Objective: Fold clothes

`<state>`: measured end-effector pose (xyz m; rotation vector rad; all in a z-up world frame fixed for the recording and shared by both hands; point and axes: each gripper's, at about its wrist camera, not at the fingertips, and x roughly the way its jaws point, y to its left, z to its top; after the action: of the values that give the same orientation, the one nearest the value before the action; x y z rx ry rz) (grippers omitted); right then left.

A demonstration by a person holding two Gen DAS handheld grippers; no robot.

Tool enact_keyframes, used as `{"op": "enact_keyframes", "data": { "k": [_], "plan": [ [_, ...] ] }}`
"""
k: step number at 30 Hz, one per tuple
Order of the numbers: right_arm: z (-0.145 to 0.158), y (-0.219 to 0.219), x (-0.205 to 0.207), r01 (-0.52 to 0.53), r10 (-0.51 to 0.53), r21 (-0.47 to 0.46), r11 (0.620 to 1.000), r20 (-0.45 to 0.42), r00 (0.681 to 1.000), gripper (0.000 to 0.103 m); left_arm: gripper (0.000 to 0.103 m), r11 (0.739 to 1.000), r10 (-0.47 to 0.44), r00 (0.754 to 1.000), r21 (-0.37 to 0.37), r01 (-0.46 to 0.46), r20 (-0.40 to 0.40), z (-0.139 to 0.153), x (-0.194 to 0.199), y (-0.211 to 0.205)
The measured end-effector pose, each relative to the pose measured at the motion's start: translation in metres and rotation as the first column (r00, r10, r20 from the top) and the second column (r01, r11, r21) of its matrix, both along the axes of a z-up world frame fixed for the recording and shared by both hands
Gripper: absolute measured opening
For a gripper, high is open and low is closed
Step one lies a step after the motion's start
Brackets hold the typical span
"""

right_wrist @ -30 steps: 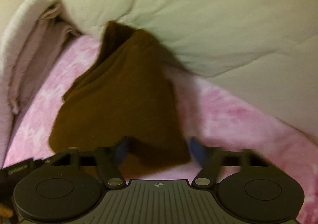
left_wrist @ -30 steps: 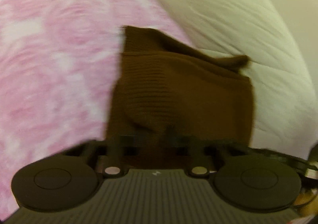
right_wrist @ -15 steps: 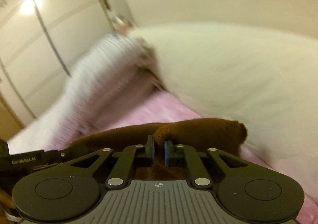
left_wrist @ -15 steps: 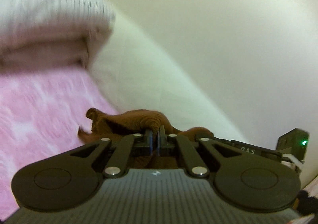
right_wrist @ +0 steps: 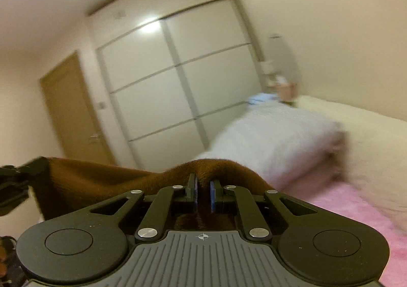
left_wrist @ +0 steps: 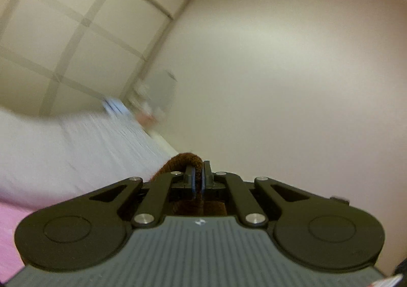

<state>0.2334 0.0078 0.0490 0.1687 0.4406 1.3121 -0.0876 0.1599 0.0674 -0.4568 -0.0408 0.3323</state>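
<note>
Both tongs pinch the brown knit: the left tongs nearly pressed together on a fold, the right tongs clamped on thicker cloth, above the bed.

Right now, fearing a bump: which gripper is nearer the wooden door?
Left, likely: left gripper grips the brown knit toward the wooden door; right gripper grips it farther off.

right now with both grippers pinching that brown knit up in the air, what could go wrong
1. The left gripper holds only a thin fold of the brown knit garment, so it could slip out.
2. The right gripper pinches a thicker bunch, so the cloth may hang uneven and fold crooked.
3. The fabric sags between the grippers; lowered like that, it may crumple on the pink blanket.
</note>
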Motion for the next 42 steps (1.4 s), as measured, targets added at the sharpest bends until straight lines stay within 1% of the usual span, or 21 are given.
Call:
{"op": "enact_keyframes", "data": {
  "k": [2,3,4,5,6,7,9,10,13,15,17,20,22,23,25,26,29,31,33,36,42],
  "plan": [
    [0.012,0.033,-0.044,-0.111,0.111,-0.026,0.993,-0.009,0.994,0.016,0.003,0.996,0.087,0.994,0.008,-0.086,-0.072,0.013,-0.051,-0.003],
    [0.015,0.047,-0.068,-0.14,0.141,-0.07,0.988,0.004,0.99,0.019,0.005,0.991,0.13,0.983,-0.016,-0.133,-0.128,0.011,-0.072,0.0],
    [0.015,0.059,-0.09,-0.157,0.16,-0.125,0.98,0.015,0.987,0.021,0.01,0.979,0.182,0.959,-0.051,-0.197,-0.216,0.003,-0.089,0.003],
    [0.012,0.069,-0.111,-0.167,0.172,-0.173,0.971,0.012,0.985,0.026,0.011,0.961,0.228,0.924,-0.081,-0.264,-0.306,-0.005,-0.106,0.006],
    [0.005,0.074,-0.128,-0.184,0.186,-0.205,0.961,-0.013,0.983,0.029,0.012,0.939,0.263,0.871,-0.098,-0.33,-0.415,-0.02,-0.121,0.009],
    [-0.002,0.079,-0.145,-0.202,0.198,-0.237,0.95,-0.039,0.979,0.03,0.012,0.912,0.288,0.804,-0.107,-0.396,-0.52,-0.035,-0.136,0.012],
    [-0.016,0.08,-0.175,-0.238,0.222,-0.304,0.922,-0.089,0.971,0.03,0.012,0.864,0.298,0.681,-0.115,-0.491,-0.669,-0.069,-0.161,0.011],
    [-0.024,0.08,-0.185,-0.254,0.234,-0.349,0.902,-0.101,0.967,0.03,0.012,0.837,0.294,0.612,-0.112,-0.536,-0.734,-0.086,-0.174,0.01],
    [-0.058,0.073,-0.211,-0.309,0.285,-0.488,0.816,-0.126,0.95,0.03,0.012,0.813,0.237,0.548,-0.145,-0.564,-0.802,-0.118,-0.196,-0.014],
    [-0.074,0.058,-0.231,-0.328,0.314,-0.565,0.757,-0.125,0.941,0.03,0.012,0.802,0.214,0.524,-0.158,-0.577,-0.824,-0.129,-0.2,-0.03],
    [-0.086,0.036,-0.257,-0.334,0.338,-0.632,0.699,-0.119,0.933,0.03,0.013,0.799,0.189,0.524,-0.181,-0.574,-0.831,-0.131,-0.208,-0.056],
    [-0.09,0.005,-0.289,-0.35,0.398,-0.674,0.65,-0.091,0.913,0.03,0.016,0.815,0.185,0.505,-0.155,-0.558,-0.843,-0.138,-0.204,-0.089],
    [-0.095,-0.015,-0.299,-0.345,0.419,-0.695,0.631,-0.069,0.905,0.03,0.026,0.826,0.183,0.491,-0.138,-0.547,-0.851,-0.142,-0.202,-0.111],
    [-0.098,-0.025,-0.303,-0.342,0.429,-0.705,0.622,-0.059,0.901,0.03,0.028,0.831,0.183,0.485,-0.129,-0.541,-0.855,-0.144,-0.201,-0.122],
    [-0.108,-0.047,-0.305,-0.343,0.435,-0.708,0.617,-0.057,0.899,0.03,0.028,0.835,0.178,0.463,-0.116,-0.538,-0.868,-0.145,-0.193,-0.146],
    [-0.111,-0.059,-0.308,-0.34,0.428,-0.714,0.612,-0.062,0.902,0.03,0.028,0.834,0.175,0.462,-0.119,-0.539,-0.87,-0.144,-0.19,-0.155],
    [-0.116,-0.087,-0.313,-0.347,0.422,-0.727,0.593,-0.086,0.902,0.03,0.028,0.838,0.168,0.474,-0.127,-0.53,-0.864,-0.139,-0.187,-0.188],
    [-0.111,-0.101,-0.317,-0.35,0.431,-0.724,0.595,-0.08,0.899,0.03,0.028,0.84,0.173,0.468,-0.118,-0.53,-0.866,-0.135,-0.188,-0.21],
    [-0.106,-0.114,-0.322,-0.353,0.441,-0.72,0.597,-0.073,0.895,0.03,0.028,0.842,0.181,0.473,-0.113,-0.527,-0.862,-0.129,-0.19,-0.226],
    [-0.1,-0.127,-0.329,-0.359,0.463,-0.706,0.611,-0.05,0.885,0.03,0.028,0.837,0.198,0.475,-0.105,-0.538,-0.857,-0.123,-0.194,-0.24],
    [-0.1,-0.142,-0.34,-0.36,0.478,-0.709,0.606,-0.037,0.877,0.03,0.03,0.832,0.219,0.468,-0.087,-0.548,-0.856,-0.115,-0.207,-0.256]
  ]
}}
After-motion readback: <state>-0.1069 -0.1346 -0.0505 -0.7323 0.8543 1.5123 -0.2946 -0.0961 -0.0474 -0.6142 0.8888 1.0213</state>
